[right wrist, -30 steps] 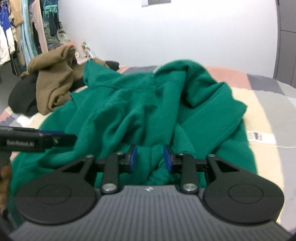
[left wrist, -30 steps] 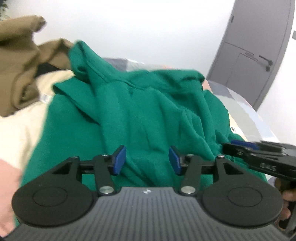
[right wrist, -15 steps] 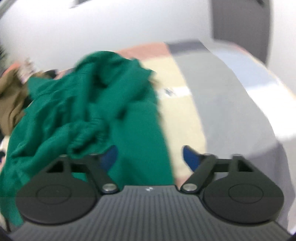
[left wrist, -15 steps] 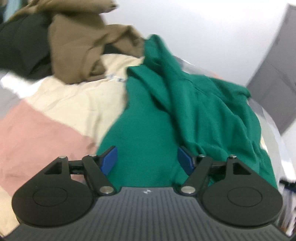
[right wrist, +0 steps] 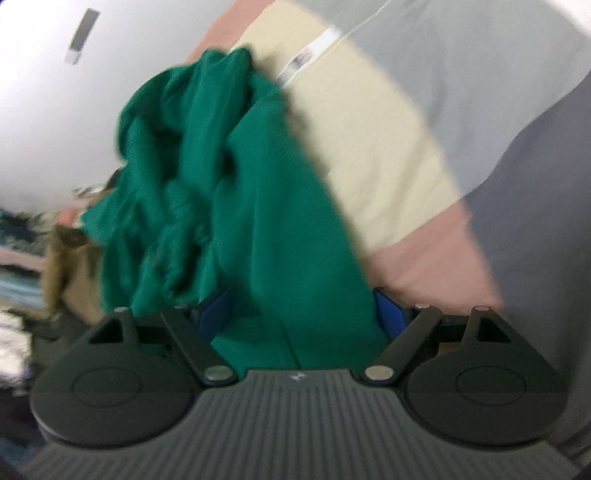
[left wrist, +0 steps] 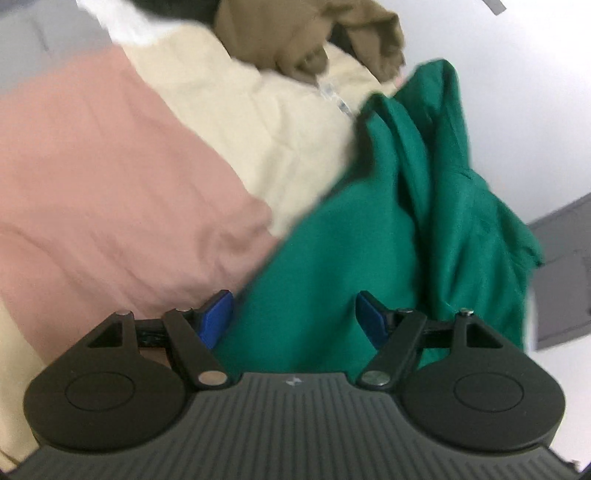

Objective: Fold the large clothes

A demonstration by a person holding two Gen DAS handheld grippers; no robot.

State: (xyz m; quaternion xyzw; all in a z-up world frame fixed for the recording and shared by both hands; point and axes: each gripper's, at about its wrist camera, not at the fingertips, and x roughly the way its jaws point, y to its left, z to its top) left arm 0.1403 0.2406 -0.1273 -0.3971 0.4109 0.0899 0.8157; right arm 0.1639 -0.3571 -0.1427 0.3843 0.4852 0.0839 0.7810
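Observation:
A large green garment (left wrist: 369,258) lies crumpled on a bed with a pink, cream and grey cover (left wrist: 110,166). My left gripper (left wrist: 293,317) is open at the garment's left near edge, green cloth lying between its blue pads. In the right wrist view the same green garment (right wrist: 258,221) runs away from me in a rumpled heap. My right gripper (right wrist: 301,314) is open wide at the garment's right near edge, with the cloth between its jaws. Both views are tilted and blurred.
A brown garment (left wrist: 314,33) is piled at the far side of the bed, also seen at the left in the right wrist view (right wrist: 70,273). A grey door (left wrist: 565,273) stands beyond the bed. White walls surround it.
Both grippers have swung apart, left to the garment's left edge and right to its right edge, and dropped low to the cloth. Both have opened wider.

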